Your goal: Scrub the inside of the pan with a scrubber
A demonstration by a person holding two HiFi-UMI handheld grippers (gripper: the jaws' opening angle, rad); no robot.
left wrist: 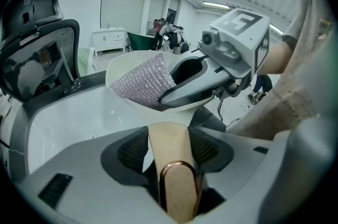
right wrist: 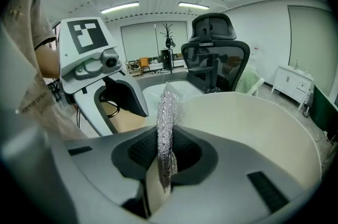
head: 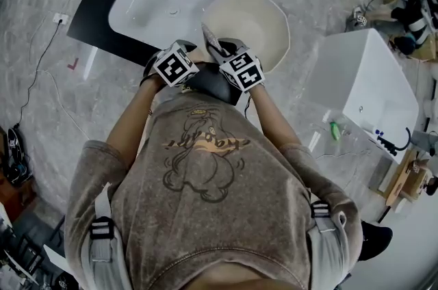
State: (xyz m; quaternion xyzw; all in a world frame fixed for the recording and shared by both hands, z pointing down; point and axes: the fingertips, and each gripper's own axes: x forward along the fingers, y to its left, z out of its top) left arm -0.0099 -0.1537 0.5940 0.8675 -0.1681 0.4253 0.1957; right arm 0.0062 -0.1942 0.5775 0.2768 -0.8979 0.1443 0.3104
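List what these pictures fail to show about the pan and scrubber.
- Whether the scrubber touches the pan: head view, too small, partly under the right gripper.
- The handle: head view, covered by the left gripper and right gripper.
- The pan floor: left gripper view, blocked by the scrubber and right gripper.

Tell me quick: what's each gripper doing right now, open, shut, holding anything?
Left gripper: closed on the pan handle.
Right gripper: closed on the silver mesh scrubber.

Head cam looks steeply down from above; L/R gripper cams, close in, both share pan.
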